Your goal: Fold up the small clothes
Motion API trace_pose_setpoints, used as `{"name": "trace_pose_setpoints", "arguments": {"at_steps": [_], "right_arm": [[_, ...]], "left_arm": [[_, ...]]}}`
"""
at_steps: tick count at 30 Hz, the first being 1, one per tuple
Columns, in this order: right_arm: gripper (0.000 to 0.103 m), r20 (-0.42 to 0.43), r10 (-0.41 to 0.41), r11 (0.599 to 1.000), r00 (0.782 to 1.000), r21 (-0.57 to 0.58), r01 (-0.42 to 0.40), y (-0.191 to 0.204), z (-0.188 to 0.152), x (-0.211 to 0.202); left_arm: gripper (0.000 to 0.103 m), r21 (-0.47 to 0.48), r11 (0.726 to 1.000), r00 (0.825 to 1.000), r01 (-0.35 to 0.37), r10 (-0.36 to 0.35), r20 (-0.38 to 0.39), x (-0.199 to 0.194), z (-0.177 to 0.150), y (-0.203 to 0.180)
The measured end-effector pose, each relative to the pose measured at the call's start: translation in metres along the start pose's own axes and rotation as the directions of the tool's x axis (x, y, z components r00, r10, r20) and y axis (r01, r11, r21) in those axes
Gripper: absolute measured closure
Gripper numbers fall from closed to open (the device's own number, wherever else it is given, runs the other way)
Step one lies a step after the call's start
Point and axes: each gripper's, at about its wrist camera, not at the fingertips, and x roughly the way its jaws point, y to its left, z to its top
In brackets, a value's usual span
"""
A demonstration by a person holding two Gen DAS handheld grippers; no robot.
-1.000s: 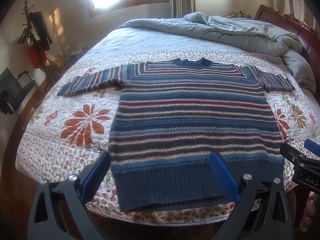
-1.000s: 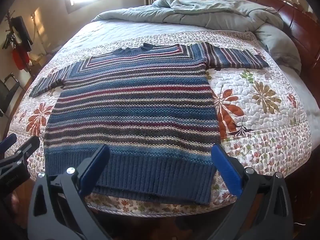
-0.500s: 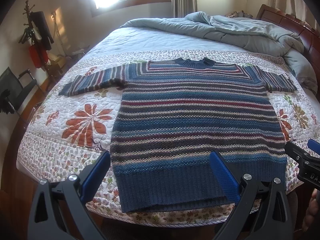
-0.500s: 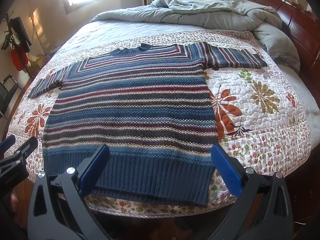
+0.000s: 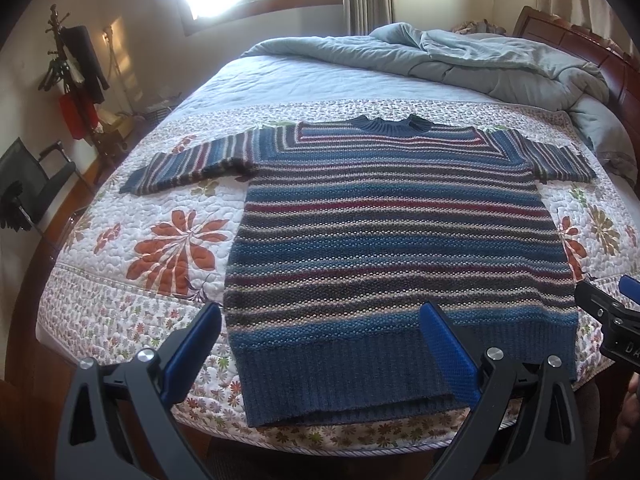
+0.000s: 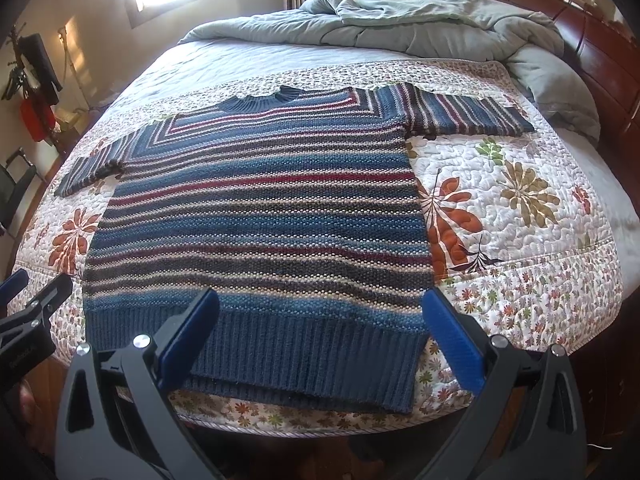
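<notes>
floral quilt (image 5: 172,216) covers the bed; rumpled grey duvet (image 5: 480,60) near the wooden headboard (image 6: 592,40).

The left gripper (image 5: 320,344) has two black plastic arms shaped like clamp handles, each with a triangular cut-out and two round silver screws near the top. Its fingers (image 5: 450,350) carry bright blue pads with a fine dotted texture. The right gripper (image 6: 320,340) is built the same: black arms, silver screws, blue textured pads (image 6: 452,344). From the left view, its black side bears white lettering, partly cut off.
</notes>
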Motion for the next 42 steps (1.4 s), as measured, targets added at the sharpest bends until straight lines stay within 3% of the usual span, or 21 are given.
{"name": "trace_pose_setpoints", "arguments": {"at_steps": [42], "right_arm": [[0.003,-0.014,-0.004,1.000,1.000,0.001,0.004,-0.0005,-0.0005,0.0068]], "left_arm": [[0.004,0.010,1.000,1.000,-0.016,0.016,-0.004,0.0040,0.0015,0.0009]]}}
